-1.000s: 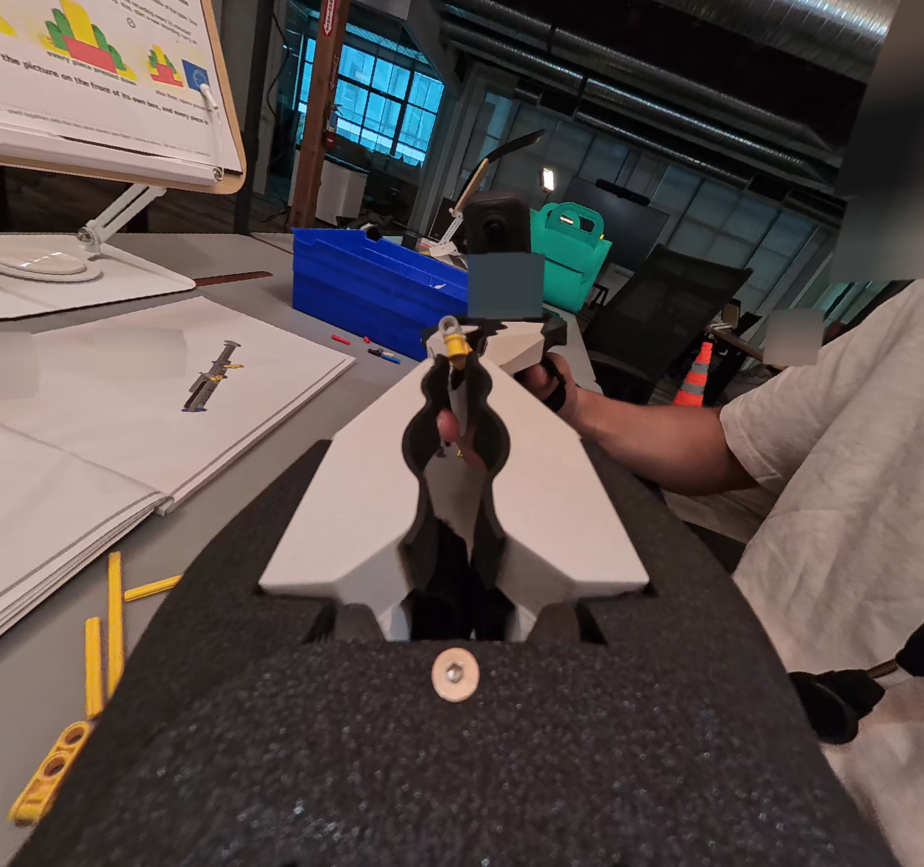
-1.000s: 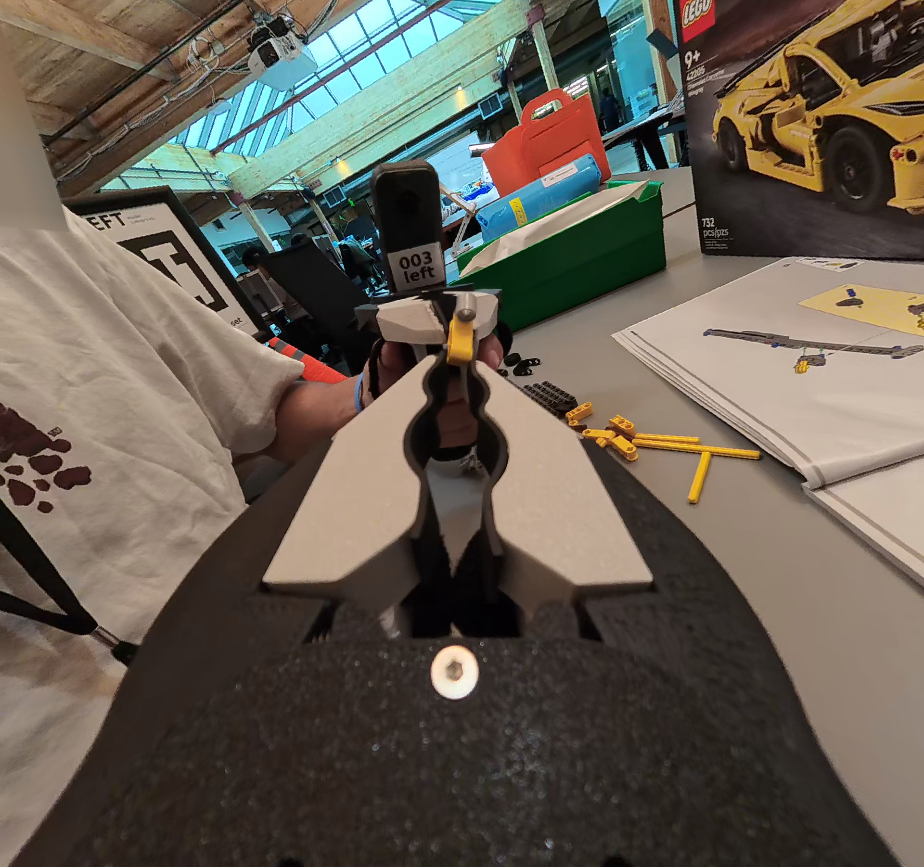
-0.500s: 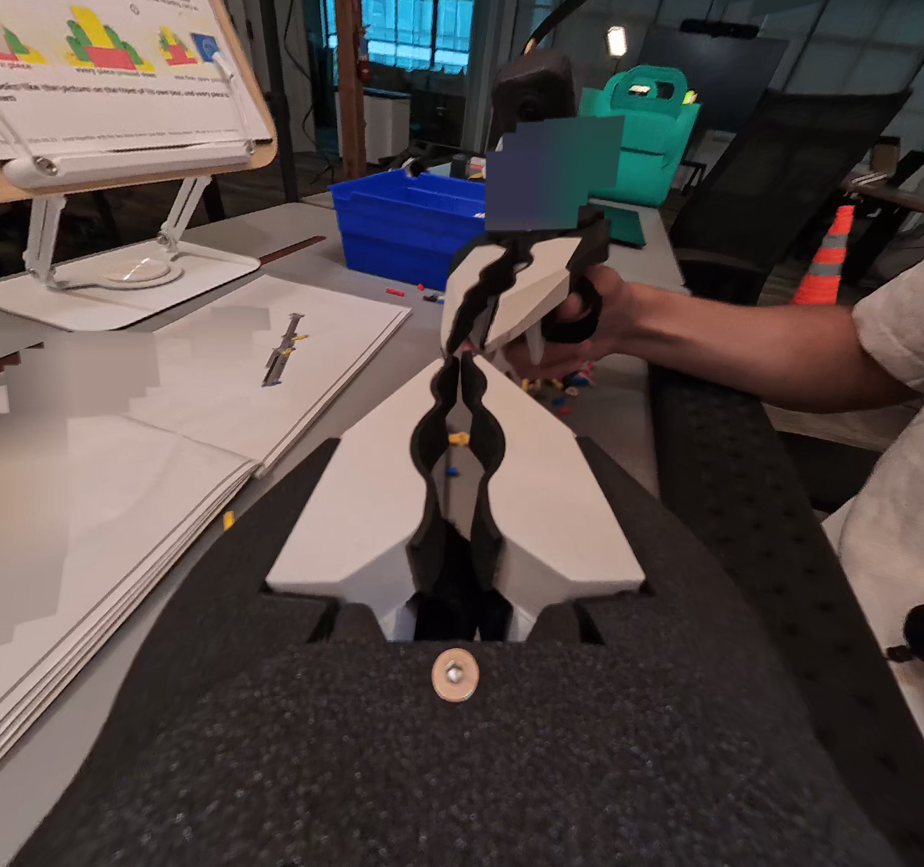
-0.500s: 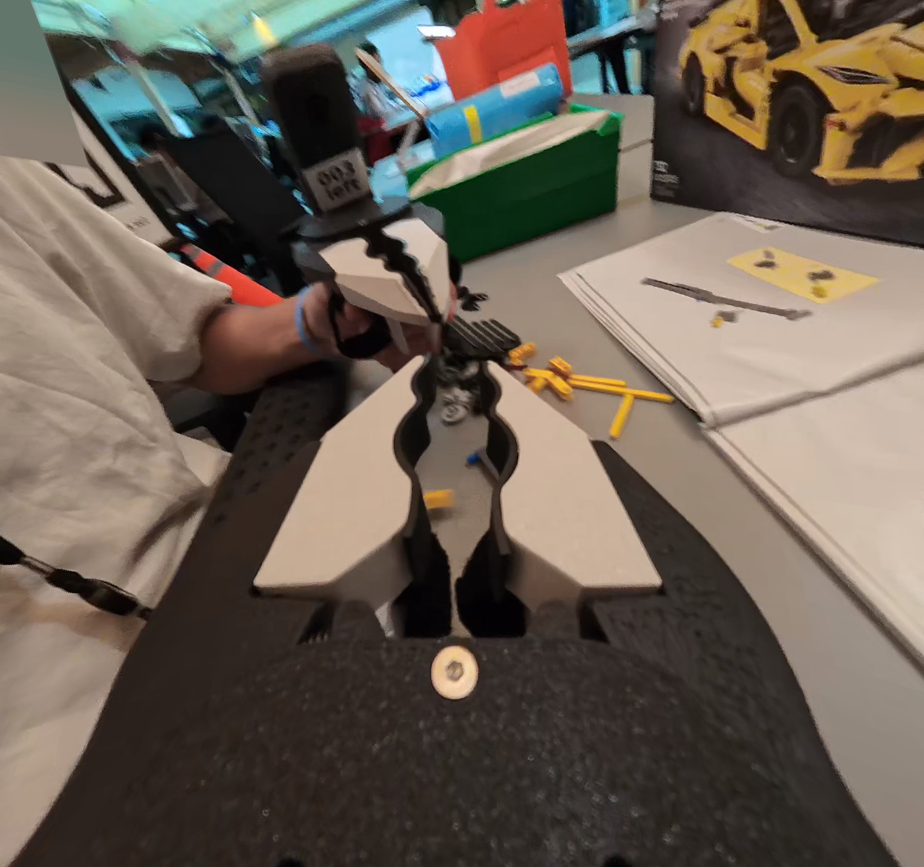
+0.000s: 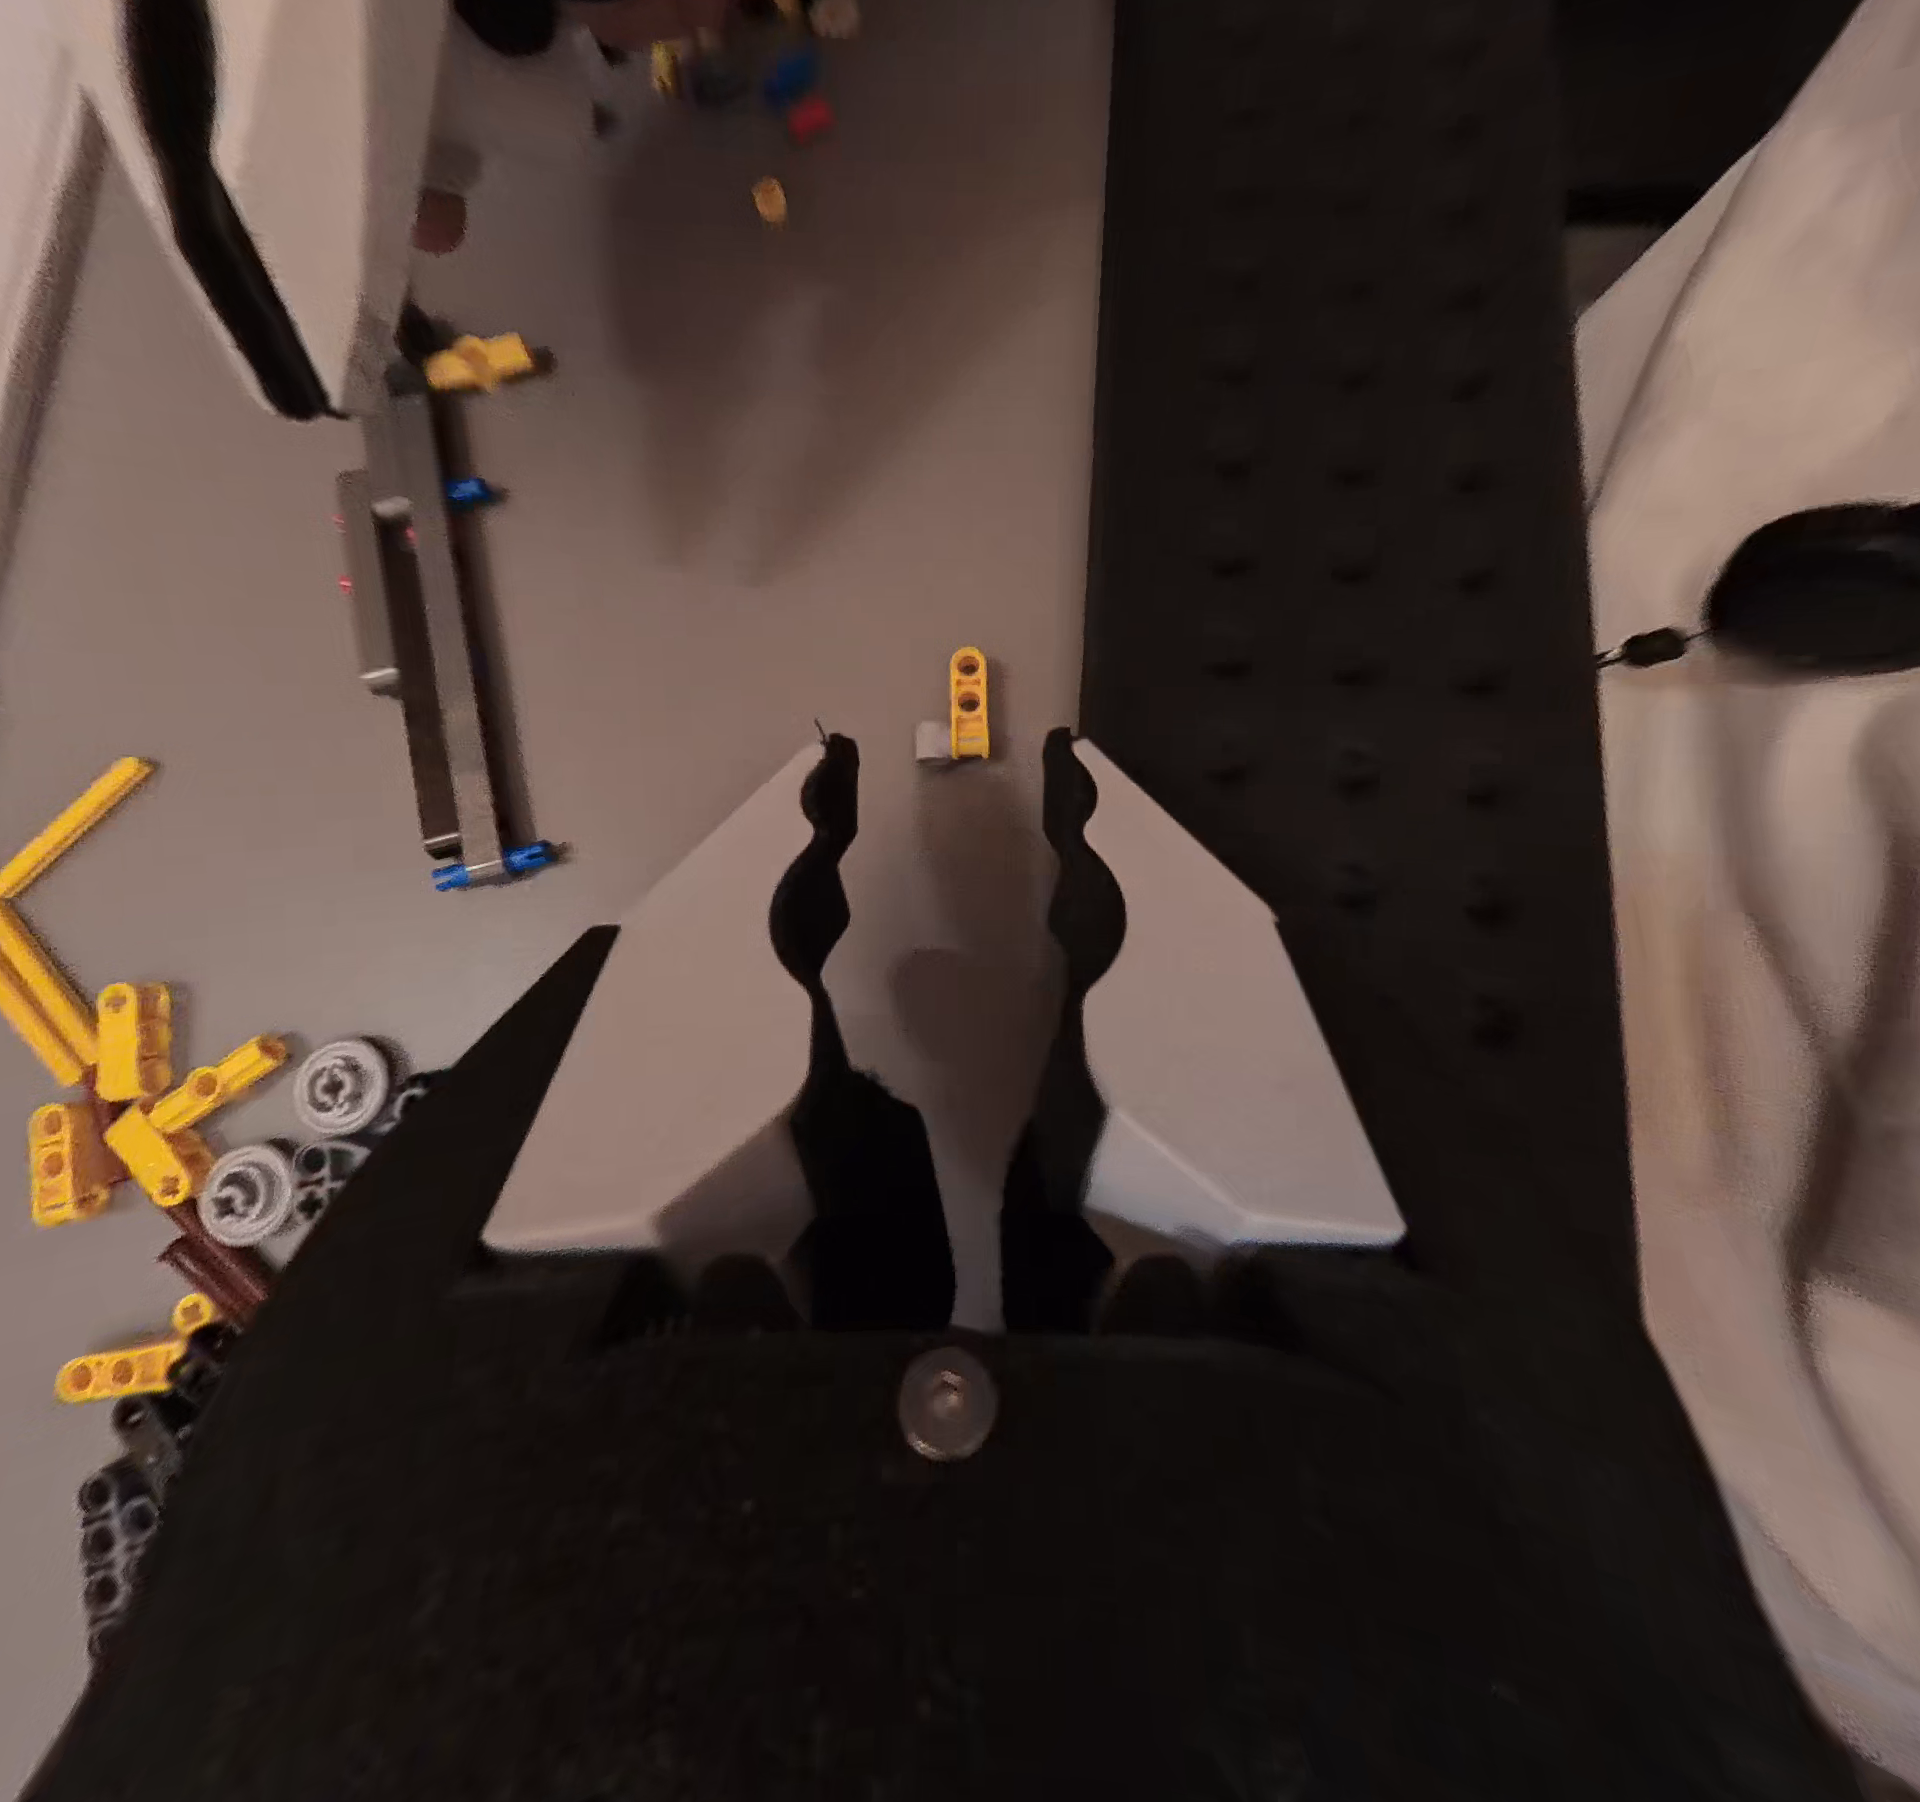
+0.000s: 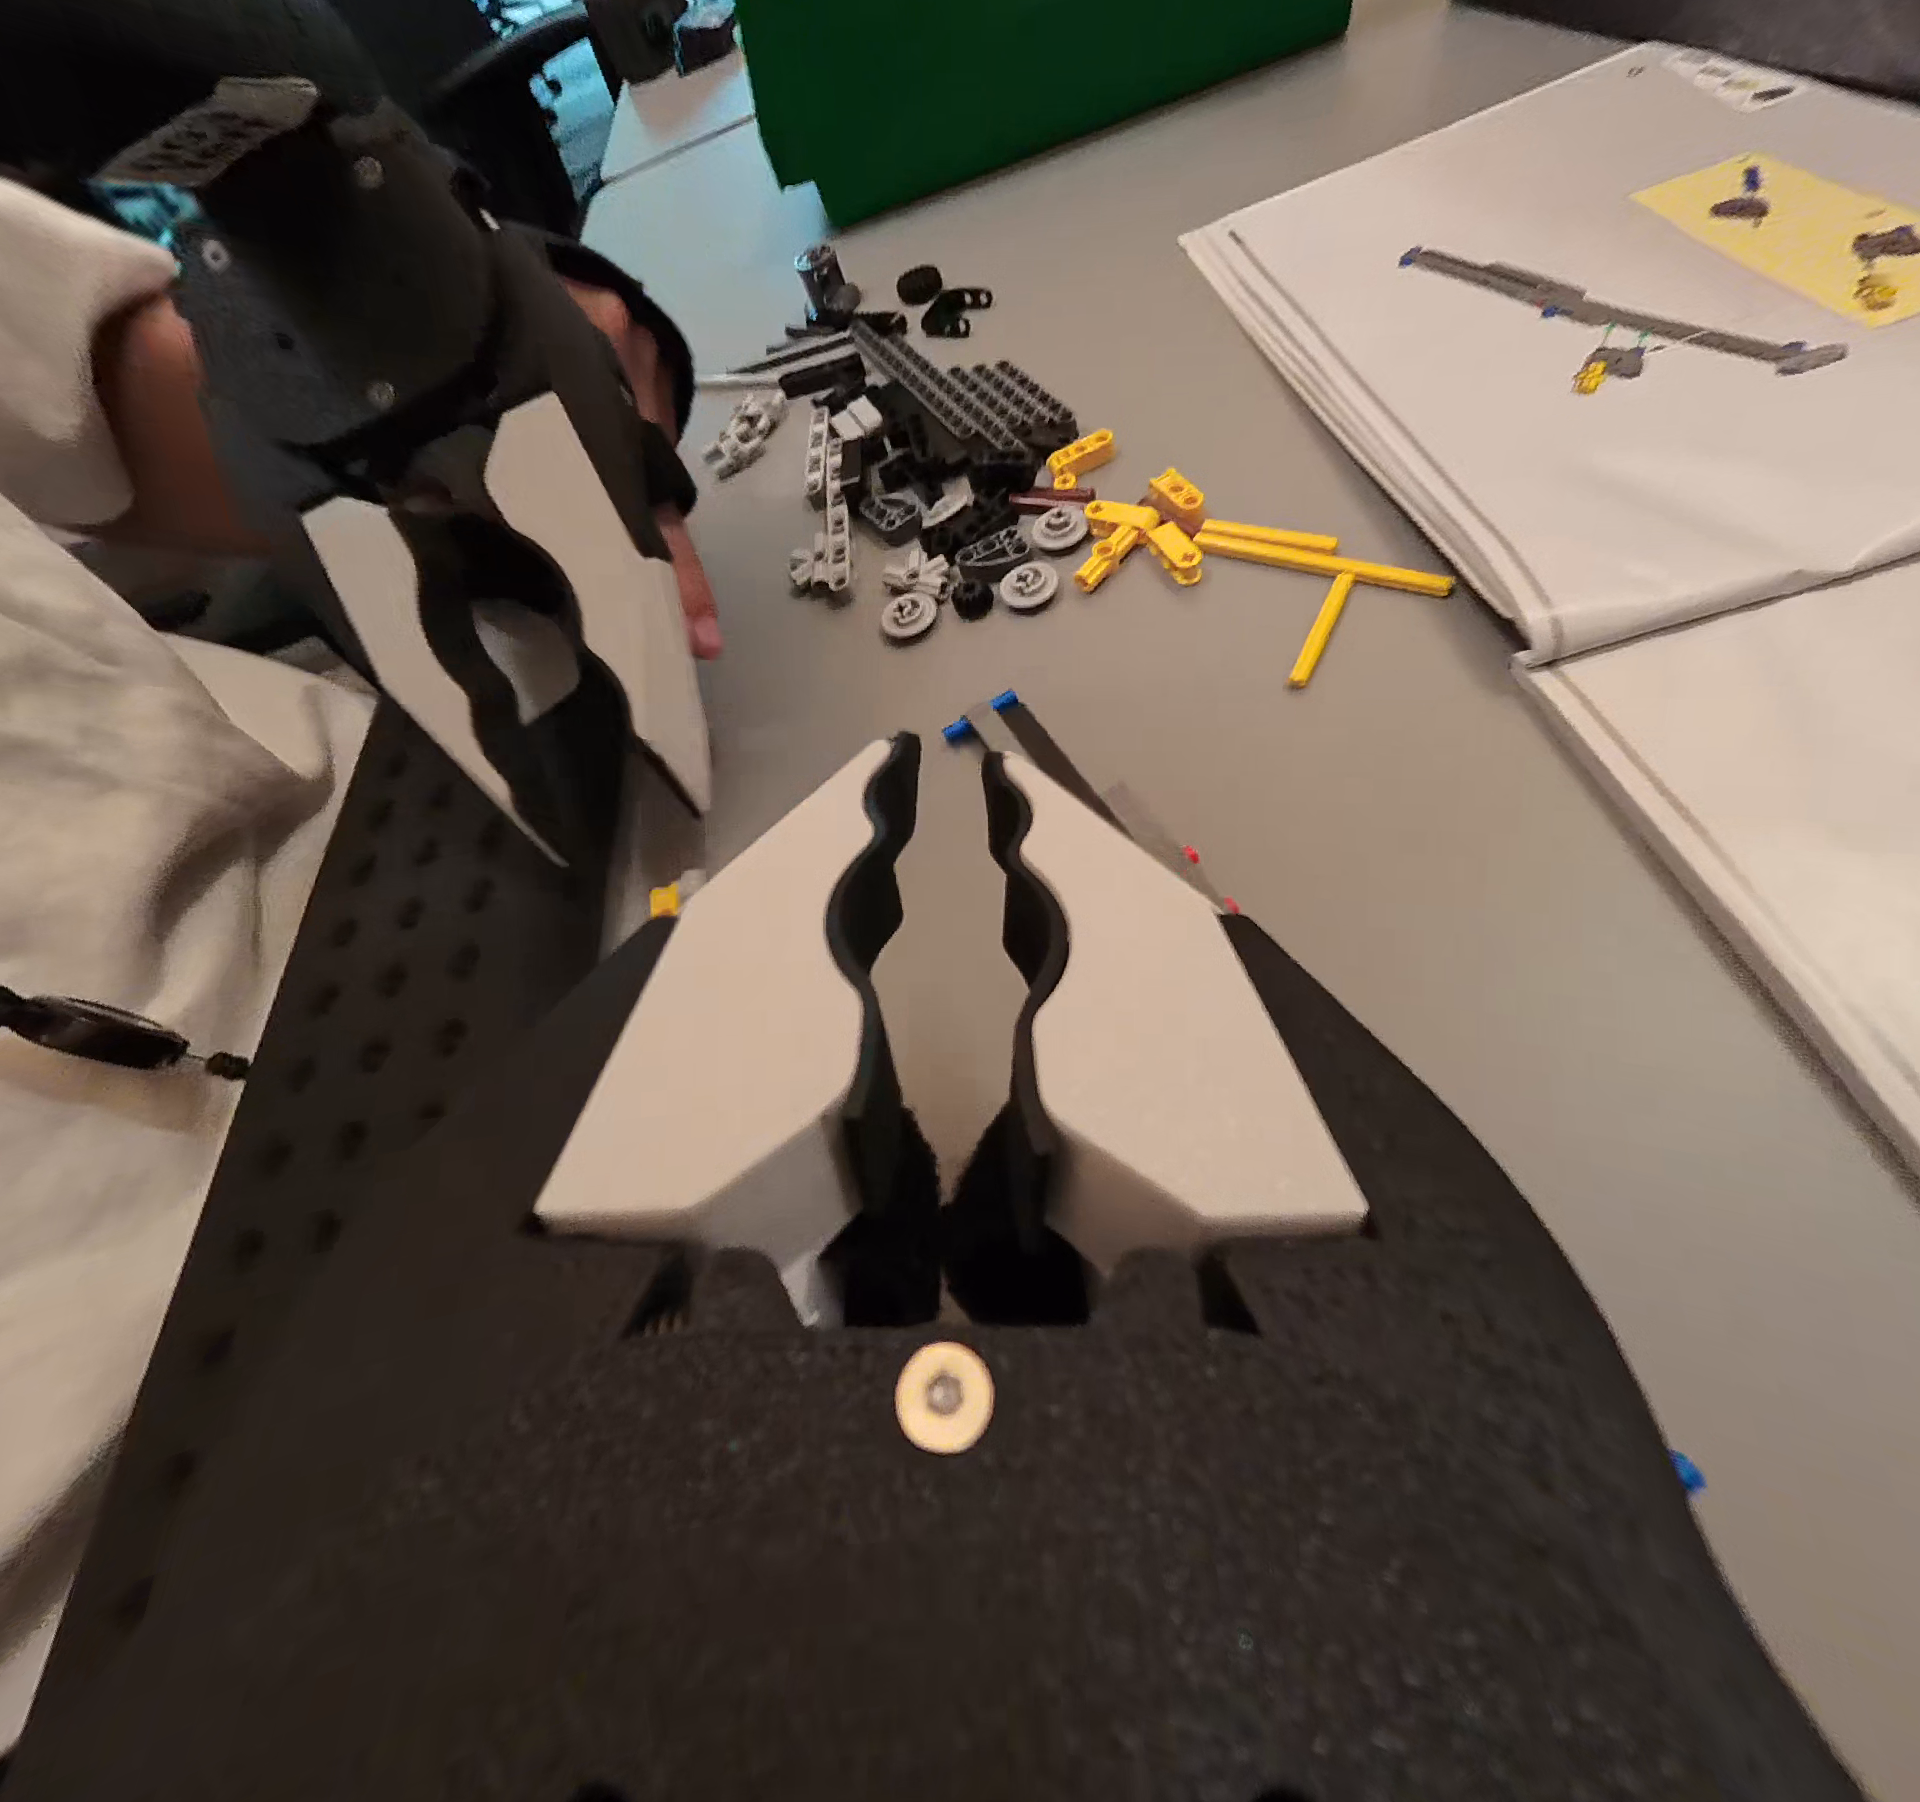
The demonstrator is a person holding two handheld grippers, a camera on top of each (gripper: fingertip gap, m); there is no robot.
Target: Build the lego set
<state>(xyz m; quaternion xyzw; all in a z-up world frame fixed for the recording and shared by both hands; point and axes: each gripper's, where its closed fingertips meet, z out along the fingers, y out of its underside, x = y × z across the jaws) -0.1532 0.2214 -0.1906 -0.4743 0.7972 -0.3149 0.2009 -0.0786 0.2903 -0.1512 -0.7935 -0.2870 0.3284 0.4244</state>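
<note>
On the grey tabletop (image 5: 727,505), near its padded front edge, the left gripper (image 5: 945,750), jaws apart and empty, should straddle the small yellow connector (image 5: 968,703) squarely; the right gripper (image 6: 948,750) hangs slightly parted, empty.

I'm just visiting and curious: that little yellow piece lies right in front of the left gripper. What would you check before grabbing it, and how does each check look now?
1. Left gripper open: ok, a clear gap shows between its fingers.
2. Small yellow piece lined up with that gap: ok, it lies just beyond the fingertips.
3. Piece free of other parts: ok, bare table surrounds it, though the black mat edge is close.
4. Right gripper out of the way: ok, it points at the long grey assembly.
5. Right gripper empty: ok, nothing sits between its fingers.
6. Height above the table: cannot tell.
</note>
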